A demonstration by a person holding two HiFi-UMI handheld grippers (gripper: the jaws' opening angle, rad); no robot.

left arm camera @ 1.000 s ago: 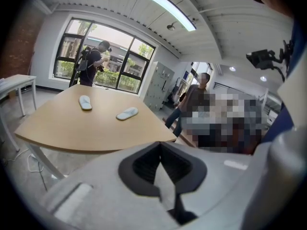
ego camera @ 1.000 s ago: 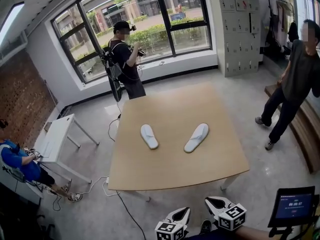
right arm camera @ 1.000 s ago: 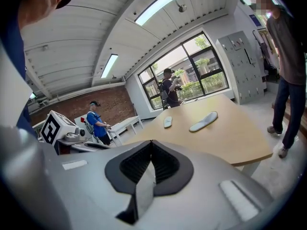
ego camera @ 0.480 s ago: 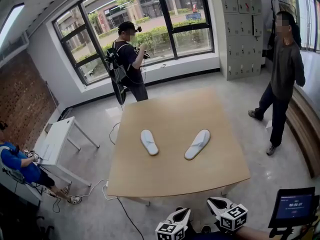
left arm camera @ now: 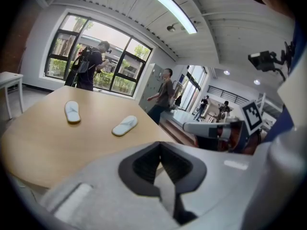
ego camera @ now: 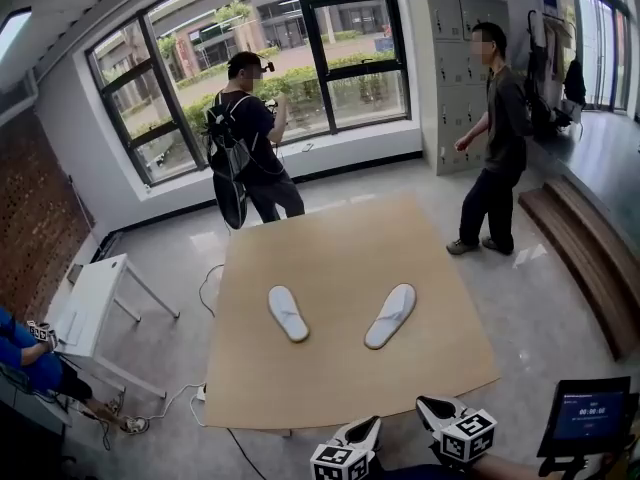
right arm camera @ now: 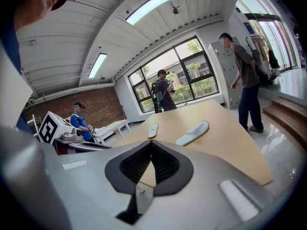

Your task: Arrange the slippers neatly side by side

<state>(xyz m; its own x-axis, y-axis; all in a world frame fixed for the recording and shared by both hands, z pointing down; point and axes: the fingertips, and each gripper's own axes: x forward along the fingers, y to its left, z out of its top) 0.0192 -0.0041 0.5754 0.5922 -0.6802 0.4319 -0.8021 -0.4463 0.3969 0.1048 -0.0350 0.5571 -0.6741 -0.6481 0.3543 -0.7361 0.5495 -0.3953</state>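
A large pale wooden tabletop fills the middle of the head view, standing on a grey floor in a bright room. A wide dark-framed window spans the top of the frame, with grey lockers at the upper right. One person with a backpack stands by the window at upper centre. Another person in dark clothes stands to the upper right of the tabletop. A seated person in blue shows at the lower left edge, beside a small white side table. Two white slippers lie flat near the centre of the tabletop, well apart and not parallel. The left slipper angles toward the upper left, the right slipper toward the upper right, so their lower ends sit closer together. At the bottom edge, the left gripper and right gripper hang short of the tabletop, away from both slippers. Each gripper's jaws are pressed together at the tips, with nothing between them.
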